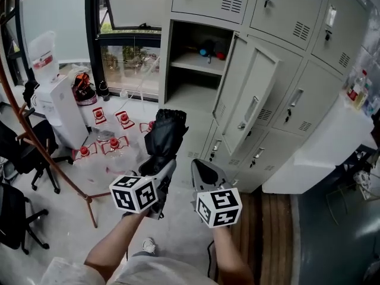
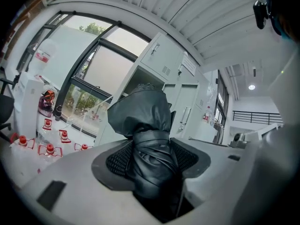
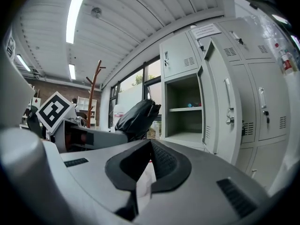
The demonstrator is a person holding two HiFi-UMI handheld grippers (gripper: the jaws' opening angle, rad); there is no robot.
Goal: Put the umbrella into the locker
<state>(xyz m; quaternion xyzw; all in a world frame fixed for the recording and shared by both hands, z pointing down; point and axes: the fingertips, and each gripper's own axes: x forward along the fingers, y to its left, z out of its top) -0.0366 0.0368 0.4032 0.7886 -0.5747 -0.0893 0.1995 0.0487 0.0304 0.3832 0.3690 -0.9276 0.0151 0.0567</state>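
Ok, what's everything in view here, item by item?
umbrella: one, black, folded, in the left gripper
lockers: one bank, grey, ahead; one door open
small things: a few, blue and red, on the open locker's shelf
water dispenser: one, white, left, by the window
bottles: several, clear with red caps, on the floor
coat stand: one, brown, left
chairs: two, black, far left
counter: one, white, right
left gripper: one, grey, fingers shut on the umbrella
right gripper: one, grey, fingers together, empty
arms: two, bottom edge
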